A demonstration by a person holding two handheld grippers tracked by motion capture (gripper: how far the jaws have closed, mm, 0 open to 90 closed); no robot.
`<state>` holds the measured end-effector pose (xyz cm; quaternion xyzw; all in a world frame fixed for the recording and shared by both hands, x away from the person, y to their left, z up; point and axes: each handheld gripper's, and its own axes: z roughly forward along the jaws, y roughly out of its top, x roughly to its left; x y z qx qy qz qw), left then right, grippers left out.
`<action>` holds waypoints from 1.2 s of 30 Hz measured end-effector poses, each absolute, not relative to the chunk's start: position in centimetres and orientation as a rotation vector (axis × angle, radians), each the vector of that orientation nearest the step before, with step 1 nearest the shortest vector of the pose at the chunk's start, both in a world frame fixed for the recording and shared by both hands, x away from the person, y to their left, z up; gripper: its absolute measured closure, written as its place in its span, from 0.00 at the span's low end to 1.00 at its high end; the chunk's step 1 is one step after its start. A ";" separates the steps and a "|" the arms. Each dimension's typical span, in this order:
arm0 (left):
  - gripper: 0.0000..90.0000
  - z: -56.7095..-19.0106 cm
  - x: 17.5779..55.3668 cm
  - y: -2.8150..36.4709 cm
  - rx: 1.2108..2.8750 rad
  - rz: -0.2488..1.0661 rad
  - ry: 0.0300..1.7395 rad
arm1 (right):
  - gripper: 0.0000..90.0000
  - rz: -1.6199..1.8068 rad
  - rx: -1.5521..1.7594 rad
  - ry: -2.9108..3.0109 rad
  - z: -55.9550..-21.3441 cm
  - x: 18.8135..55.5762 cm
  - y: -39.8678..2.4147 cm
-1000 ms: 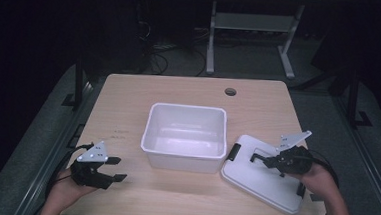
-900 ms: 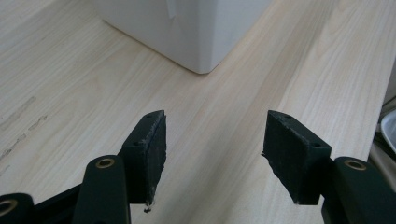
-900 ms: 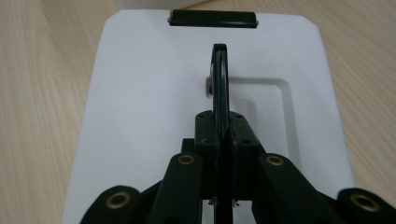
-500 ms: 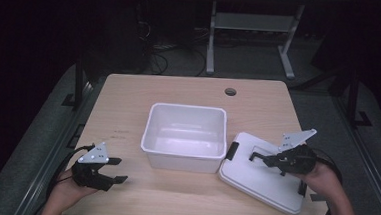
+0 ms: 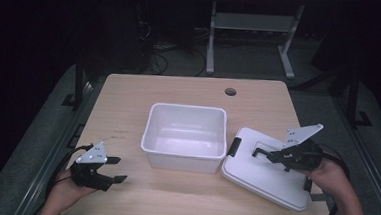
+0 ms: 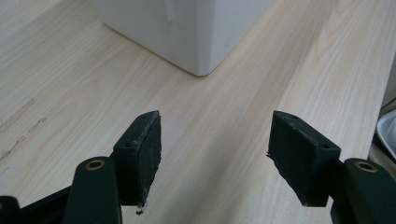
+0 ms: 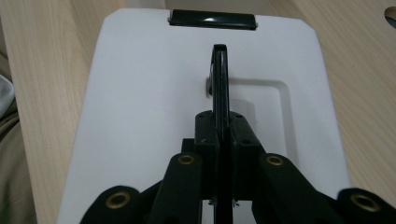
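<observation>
The left gripper (image 5: 117, 169) is hovering over the front left corner of the light wooden bench (image 5: 128, 103), held in the person's left hand (image 5: 65, 192). Its jaws are standing moderately apart with nothing between them, and they have just been opening further. In the left gripper view its black foam pads (image 6: 150, 149) are facing each other over bare wood, pointing toward the near corner of the white rectangular plastic tub (image 6: 187, 32).

That open tub (image 5: 185, 160) is sitting in the middle of the bench, well apart from the left gripper, with its long sides running parallel to the front edge.

Just beside the tub's right wall, the flat white plastic lid with a black latch (image 5: 259, 174) is lying toward the front right corner of the bench, turned at an angle to the edges. Its left end is looking slightly raised, though whether it is clear of the wood I cannot tell. The black latch (image 5: 234, 146) at that end is sitting close to the tub.

The right gripper (image 5: 263, 153), in the person's right hand (image 5: 332, 179), is reaching in from the right edge above the lid. In the right gripper view its jaws are pressing tight on the thin black handle (image 7: 220, 79), which is standing upright on edge out of the recessed panel in the lid's top.
</observation>
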<state>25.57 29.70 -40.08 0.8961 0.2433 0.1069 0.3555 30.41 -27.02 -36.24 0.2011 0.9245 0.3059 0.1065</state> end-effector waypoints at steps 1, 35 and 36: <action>0.38 -40.0 25.6 29.7 2.314 0.276 0.628 | 0.93 0.902 0.592 2.720 -36.1 30.4 -27.1; 0.35 -40.4 25.7 29.7 2.316 0.274 0.646 | 0.93 0.909 0.544 2.670 -30.5 28.8 -29.3; 0.35 -40.4 25.7 29.7 2.316 0.272 0.646 | 0.93 0.906 0.543 2.666 -30.1 28.6 -29.2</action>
